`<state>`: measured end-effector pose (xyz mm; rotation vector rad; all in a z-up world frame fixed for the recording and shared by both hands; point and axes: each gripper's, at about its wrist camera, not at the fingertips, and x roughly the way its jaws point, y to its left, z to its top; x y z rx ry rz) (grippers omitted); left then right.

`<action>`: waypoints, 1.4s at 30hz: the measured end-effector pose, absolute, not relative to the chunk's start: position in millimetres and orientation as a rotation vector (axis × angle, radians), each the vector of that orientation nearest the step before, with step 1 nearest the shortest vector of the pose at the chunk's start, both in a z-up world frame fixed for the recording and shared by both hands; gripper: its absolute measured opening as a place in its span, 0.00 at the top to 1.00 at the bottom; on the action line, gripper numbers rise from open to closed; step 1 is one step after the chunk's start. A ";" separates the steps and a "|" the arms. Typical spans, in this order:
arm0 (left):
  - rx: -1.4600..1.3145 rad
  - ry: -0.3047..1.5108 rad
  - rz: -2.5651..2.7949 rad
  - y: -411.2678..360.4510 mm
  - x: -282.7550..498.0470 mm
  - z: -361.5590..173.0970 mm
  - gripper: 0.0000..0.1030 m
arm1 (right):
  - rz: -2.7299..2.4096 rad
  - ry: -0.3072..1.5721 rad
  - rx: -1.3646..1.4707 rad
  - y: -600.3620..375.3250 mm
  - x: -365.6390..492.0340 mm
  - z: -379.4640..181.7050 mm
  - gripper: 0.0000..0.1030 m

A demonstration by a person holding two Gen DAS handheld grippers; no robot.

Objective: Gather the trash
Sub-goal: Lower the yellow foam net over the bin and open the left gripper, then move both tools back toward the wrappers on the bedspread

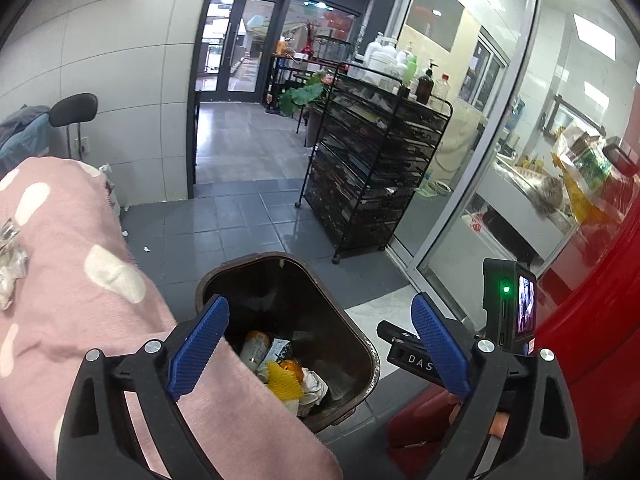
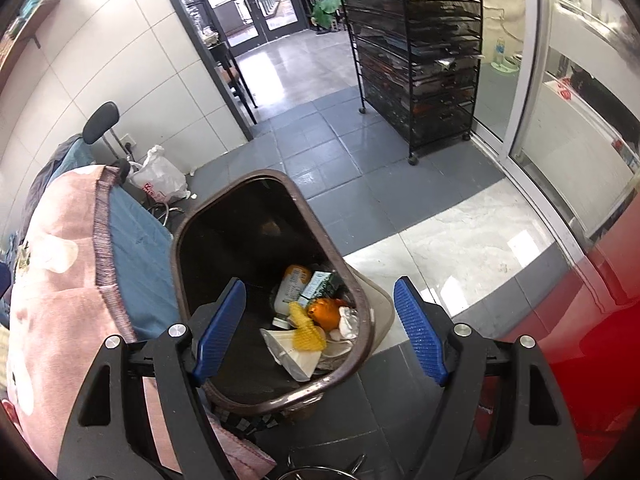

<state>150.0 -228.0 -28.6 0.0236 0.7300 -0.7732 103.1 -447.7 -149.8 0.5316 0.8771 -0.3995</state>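
Both grippers empty, fingers spread: left gripper point(image 1: 320, 354), right gripper point(image 2: 320, 330), over brown bin point(image 2: 208, 216). Trash point(image 2: 304, 320) lies at bin bottom. Crumpled wrapper point(image 1: 10, 268) remains on pink blanket point(image 1: 80, 280). Risk: blanket edge overlaps bin rim; snag could tip bin.

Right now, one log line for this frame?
task: collect trash | left claw: open, empty, over bin | right claw: open, empty, over bin | bin: trash inside | blanket: wrapper left
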 end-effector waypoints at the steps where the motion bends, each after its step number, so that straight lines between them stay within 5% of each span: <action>1: 0.016 0.724 -0.764 -222.8 149.3 -25.8 0.11 | -0.393 0.874 0.529 -445.0 104.4 -147.6 0.26; 42: -0.118 0.655 -0.372 -12.7 152.0 -10.5 0.06 | 0.106 0.794 0.241 -269.2 190.7 -47.2 0.18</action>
